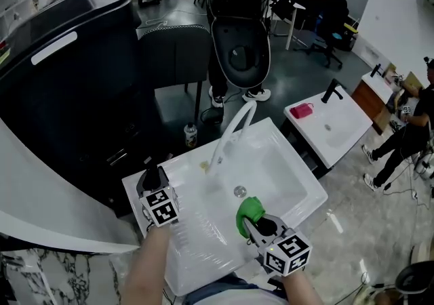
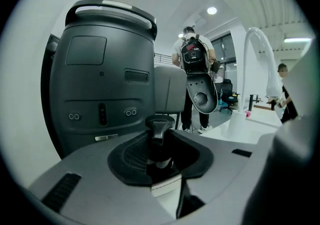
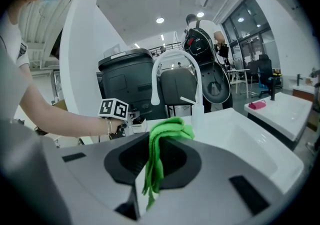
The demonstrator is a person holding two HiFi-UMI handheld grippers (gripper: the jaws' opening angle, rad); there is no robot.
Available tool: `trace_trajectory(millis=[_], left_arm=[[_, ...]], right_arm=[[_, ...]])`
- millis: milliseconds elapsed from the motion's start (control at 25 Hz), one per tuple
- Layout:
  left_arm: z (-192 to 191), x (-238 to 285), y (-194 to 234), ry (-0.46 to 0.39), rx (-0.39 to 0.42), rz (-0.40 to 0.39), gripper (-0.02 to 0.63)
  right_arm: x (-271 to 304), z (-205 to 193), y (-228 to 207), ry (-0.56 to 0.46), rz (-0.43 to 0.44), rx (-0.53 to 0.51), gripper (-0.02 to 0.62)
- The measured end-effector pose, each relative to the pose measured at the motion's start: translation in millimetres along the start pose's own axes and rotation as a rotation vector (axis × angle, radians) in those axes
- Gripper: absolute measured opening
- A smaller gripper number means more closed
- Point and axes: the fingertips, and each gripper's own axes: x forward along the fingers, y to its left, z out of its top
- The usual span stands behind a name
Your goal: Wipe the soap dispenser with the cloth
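A black pump soap dispenser (image 1: 152, 176) stands at the back left corner of the white sink (image 1: 298, 169). My left gripper (image 1: 154, 187) is around it. In the left gripper view the soap dispenser (image 2: 160, 136) fills the gap between the jaws of the left gripper (image 2: 164, 171), pump head upright, white label low down. My right gripper (image 1: 256, 224) is over the sink's front part, shut on a bunched green cloth (image 1: 249, 211). In the right gripper view the green cloth (image 3: 162, 141) hangs from the right gripper (image 3: 156, 166). The cloth and the dispenser are apart.
A curved white faucet (image 1: 229, 133) rises at the sink's back edge. A big black machine (image 1: 68, 80) stands to the left. A second sink (image 1: 342, 131) with a pink thing (image 1: 302, 110) is at the right. A person with a black pack (image 1: 237, 32) stands behind; a bottle (image 1: 191, 135) is on the floor.
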Motion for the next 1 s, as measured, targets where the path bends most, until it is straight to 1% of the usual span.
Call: trace_trajectory(millis=[80,120,160,200,320,440,560,680,760,840,960,1000], left_arm=[[-2.9,-1.8,-3.1,0.017,-0.017,-0.042,0.117],[-4.2,-4.0,-5.9,0.025,-0.020,-0.067,0.133],[-5.6,-6.7,-9.0,0.033,-0.017,-0.091,0.170],[-7.2,-9.6,-11.5,0.040,-0.006,-0.110,0.193],[-13.8,-20.4,-13.0,0.062,0.045,-0.132,0.204],[-21.0,-36.2,-4.8,0.075,0.052,-0.125,0.215],[-16.7,-58.8,8.3,0.041,-0.004,-0.105,0.215],[2.1,-86.3,17.3,-0.038,-0.048,-0.097,0.212],[18.4,-104.1,19.5,-0.099,-0.043,-0.102,0.201],[33.5,-120.1,18.0,-0.147,-0.017,-0.110,0.182],[53.9,-144.1,7.3,-0.212,0.045,-0.137,0.094],[60.4,-152.7,2.6,-0.236,0.071,-0.148,0.031]], right_arm=[[0.1,3.0,1.5,-0.008,0.009,-0.006,0.049],[0.3,4.7,1.9,-0.015,0.013,-0.006,0.049],[0.3,6.6,2.2,-0.022,0.017,-0.007,0.049],[0.3,8.8,2.3,-0.028,0.021,-0.009,0.049],[-0.2,15.5,2.7,-0.046,0.033,-0.015,0.049],[-1.0,21.6,3.5,-0.068,0.047,-0.012,0.049],[0.0,28.4,3.1,-0.095,0.062,-0.008,0.049],[1.5,37.4,0.9,-0.120,0.071,-0.009,0.049],[2.4,44.1,0.9,-0.140,0.080,-0.013,0.049],[2.4,50.1,1.4,-0.158,0.089,-0.018,0.049],[1.2,58.5,1.8,-0.185,0.100,-0.027,0.049],[0.4,61.9,2.0,-0.196,0.102,-0.033,0.049]])
